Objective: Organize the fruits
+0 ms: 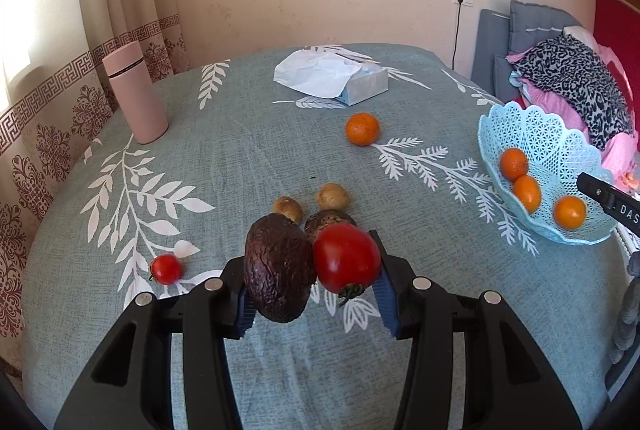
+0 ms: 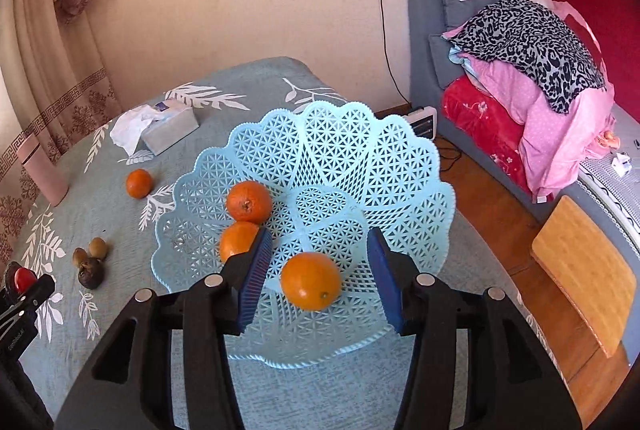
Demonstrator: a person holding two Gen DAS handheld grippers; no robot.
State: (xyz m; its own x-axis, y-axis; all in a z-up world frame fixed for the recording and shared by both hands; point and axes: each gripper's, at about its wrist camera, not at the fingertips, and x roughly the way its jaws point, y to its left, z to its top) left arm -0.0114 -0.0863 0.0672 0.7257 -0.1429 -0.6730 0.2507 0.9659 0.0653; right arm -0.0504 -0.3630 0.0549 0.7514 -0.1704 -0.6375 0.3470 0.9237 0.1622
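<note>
Carrying a tomato and a dark avocado clamped together in my left tool; my right tool hangs released above the basket, an orange below it. Next, I reckon: deliver them there.

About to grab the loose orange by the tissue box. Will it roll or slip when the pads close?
The loose orange is round and sits on a flat cloth, so a nudge probably rolls it. Its skin looks firm and dimpled, so the ribbed pads should grip it without crushing.
</note>
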